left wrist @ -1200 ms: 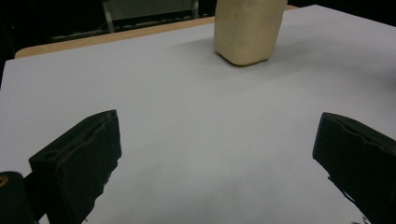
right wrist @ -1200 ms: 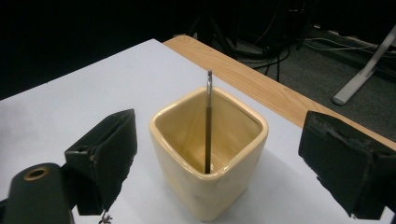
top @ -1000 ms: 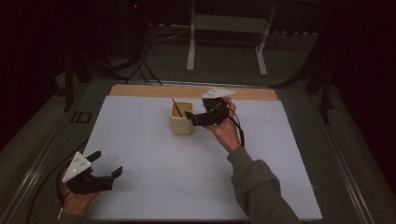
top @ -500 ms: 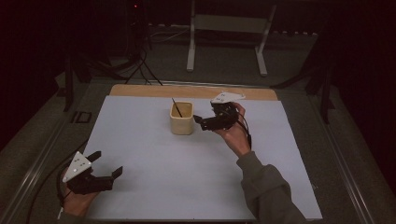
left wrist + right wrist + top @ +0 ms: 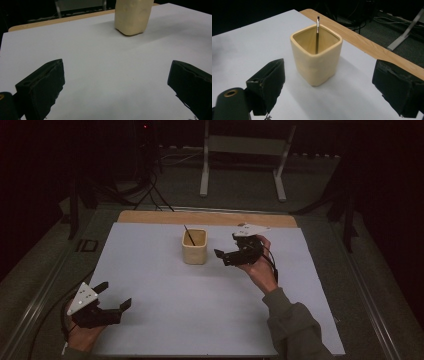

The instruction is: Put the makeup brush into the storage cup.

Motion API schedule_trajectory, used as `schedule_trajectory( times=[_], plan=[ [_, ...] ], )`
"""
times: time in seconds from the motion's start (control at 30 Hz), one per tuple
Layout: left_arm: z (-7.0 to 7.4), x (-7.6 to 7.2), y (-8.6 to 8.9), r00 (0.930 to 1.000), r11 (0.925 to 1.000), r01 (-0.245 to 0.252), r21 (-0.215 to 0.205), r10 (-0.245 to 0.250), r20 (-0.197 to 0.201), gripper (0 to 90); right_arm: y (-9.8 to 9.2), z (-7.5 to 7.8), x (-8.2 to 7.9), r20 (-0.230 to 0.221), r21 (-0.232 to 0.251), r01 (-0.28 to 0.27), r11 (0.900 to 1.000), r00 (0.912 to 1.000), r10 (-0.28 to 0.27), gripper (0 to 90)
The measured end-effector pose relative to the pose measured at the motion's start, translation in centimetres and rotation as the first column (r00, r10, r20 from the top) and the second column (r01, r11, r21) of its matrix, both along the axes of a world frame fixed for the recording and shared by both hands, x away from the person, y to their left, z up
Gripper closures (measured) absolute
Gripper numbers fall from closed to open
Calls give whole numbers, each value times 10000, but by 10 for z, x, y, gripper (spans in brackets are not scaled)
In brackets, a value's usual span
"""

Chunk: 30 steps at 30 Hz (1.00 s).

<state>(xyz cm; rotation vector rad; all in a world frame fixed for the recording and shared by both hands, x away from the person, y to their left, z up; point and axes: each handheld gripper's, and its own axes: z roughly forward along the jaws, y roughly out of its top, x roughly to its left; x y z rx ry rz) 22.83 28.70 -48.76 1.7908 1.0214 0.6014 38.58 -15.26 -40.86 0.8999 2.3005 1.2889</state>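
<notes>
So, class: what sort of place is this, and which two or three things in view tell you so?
Probably a lab or studio set up for recording, not a home. A white sheet covers the table, the surroundings are dark, a stand and cables sit on the floor behind, and each hand-held gripper carries a camera.

**Cream cup, dark stick, black jaws**

The square cup (image 5: pixel 316 60) is plain pale cream. The thin stick (image 5: pixel 317 35) in it is dark brown. Both grippers have black jaws. The table (image 5: pixel 165 275) is covered white, with a wooden far edge.
</notes>
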Motion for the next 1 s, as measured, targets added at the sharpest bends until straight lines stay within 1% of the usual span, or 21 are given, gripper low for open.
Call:
schedule_trajectory(
  times=[0.13, 0.37, 0.7, 0.8, 1.0],
  plan=[
    [0, 0, 0, 10000, 10000, -7, -11, 7, 1, 21, -6, 0, -3, 10, 50, 73, 10000, 10000, -73, 111],
    [0, 0, 0, 10000, 10000, -6, -9, 6, 1, 21, -15, -3, -9, 1, 69, 13, 10000, 10000, -13, 111],
    [0, 0, 0, 10000, 10000, -24, -16, 23, -15, 21, -26, -8, -17, 18, 300, 59, 9995, 10000, -59, 110],
    [0, 0, 0, 10000, 10000, -24, -27, 24, -9, 21, -32, -9, -22, 17, 480, 78, 9988, 10000, -79, 111],
    [0, 0, 0, 10000, 10000, -22, -30, 22, -10, 21, -40, -11, -28, 44, 578, 134, 9982, 9999, -136, 110]
  ],
)
